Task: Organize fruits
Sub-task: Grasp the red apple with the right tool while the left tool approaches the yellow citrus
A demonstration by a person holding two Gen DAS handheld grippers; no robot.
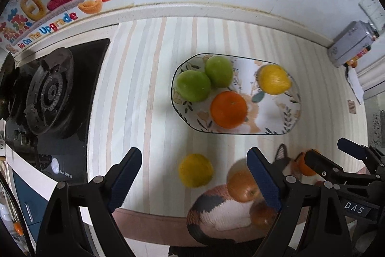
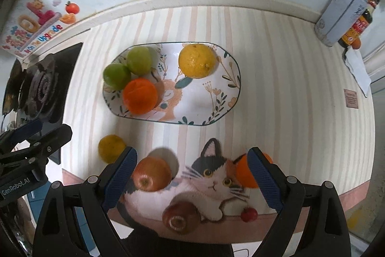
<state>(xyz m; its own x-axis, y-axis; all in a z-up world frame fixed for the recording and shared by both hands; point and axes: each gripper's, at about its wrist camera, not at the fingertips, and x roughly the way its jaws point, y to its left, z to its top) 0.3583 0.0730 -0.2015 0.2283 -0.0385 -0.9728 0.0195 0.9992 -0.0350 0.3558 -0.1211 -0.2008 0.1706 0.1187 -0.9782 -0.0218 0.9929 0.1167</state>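
Note:
An oval flowered plate [image 1: 272, 117] [image 2: 199, 102] holds two green apples [image 1: 193, 86] [image 2: 139, 60], an orange [image 1: 228, 108] [image 2: 140, 95] and a lemon [image 1: 274, 79] [image 2: 197, 60]. In front of it, on the cat-print mat [image 2: 216, 184], lie a second lemon [image 1: 195, 170] [image 2: 111, 148], a red-yellow apple [image 1: 241, 184] [image 2: 152, 174], a darker apple [image 1: 263, 214] [image 2: 180, 217] and another orange [image 1: 305, 164] [image 2: 247, 172]. My left gripper [image 1: 194, 155] hangs open above the loose lemon, holding nothing. Also open and holding nothing, my right gripper [image 2: 192, 155] hovers over the cat mat.
A black gas stove [image 1: 48, 93] [image 2: 41, 88] fills the left side. A grey carton [image 1: 351, 42] [image 2: 336, 16] and a sauce bottle [image 2: 358, 25] stand at the back right by the wall. The mat's front edge runs just under both grippers.

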